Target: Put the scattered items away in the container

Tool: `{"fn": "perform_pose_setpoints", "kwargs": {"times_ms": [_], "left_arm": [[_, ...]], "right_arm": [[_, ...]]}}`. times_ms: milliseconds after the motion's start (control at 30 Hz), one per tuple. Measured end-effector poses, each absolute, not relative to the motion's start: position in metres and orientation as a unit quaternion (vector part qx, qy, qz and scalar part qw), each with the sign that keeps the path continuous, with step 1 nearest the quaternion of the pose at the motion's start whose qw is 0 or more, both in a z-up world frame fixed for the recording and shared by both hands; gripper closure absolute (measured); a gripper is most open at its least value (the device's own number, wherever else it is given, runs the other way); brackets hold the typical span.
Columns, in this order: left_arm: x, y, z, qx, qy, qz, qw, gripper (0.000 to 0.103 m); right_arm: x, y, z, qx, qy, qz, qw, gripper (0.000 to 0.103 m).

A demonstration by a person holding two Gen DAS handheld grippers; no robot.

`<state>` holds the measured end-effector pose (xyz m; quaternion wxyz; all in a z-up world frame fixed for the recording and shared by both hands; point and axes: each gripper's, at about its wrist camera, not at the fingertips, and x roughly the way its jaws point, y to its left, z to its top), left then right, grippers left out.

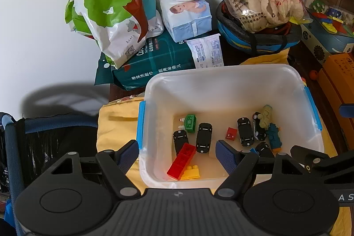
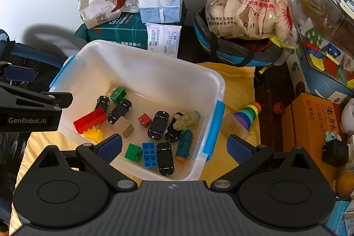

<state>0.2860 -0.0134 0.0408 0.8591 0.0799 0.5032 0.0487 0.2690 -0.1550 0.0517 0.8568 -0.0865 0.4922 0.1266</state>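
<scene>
A white plastic bin (image 1: 221, 81) (image 2: 154, 63) with blue latches sits on a yellow cloth (image 2: 241, 85). Inside lie several black toy cars (image 1: 204, 137) (image 2: 158, 124), a red brick (image 1: 181, 160) (image 2: 89, 120), a yellow brick (image 2: 94, 134), a wooden cube (image 2: 123, 126), green and blue bricks and toy trains. A rainbow stacking toy (image 2: 246, 114) lies on the cloth right of the bin. My left gripper (image 1: 176, 155) hangs open over the bin's near left corner, empty. My right gripper (image 2: 174, 146) is open over the bin's near right corner, empty.
Behind the bin stand a green-and-white bag (image 1: 110, 6), tissue packs (image 1: 188, 12), a snack bag (image 2: 247, 3) on a helmet and a clear box of toys (image 2: 323, 37). Orange boxes (image 2: 314, 123) and a small orange ball (image 2: 278, 108) lie at right. A dark bag (image 1: 44, 141) is left.
</scene>
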Motion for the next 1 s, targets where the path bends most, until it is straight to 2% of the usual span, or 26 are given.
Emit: {"fn": "perform_pose_setpoints", "kwargs": {"times_ms": [1000], "left_arm": [[0.2792,-0.0196,0.0465,0.081,0.486,0.045,0.869,0.024]], "right_arm": [[0.2625,-0.1587,0.0502,-0.087,0.493,0.125,0.856,0.0]]}}
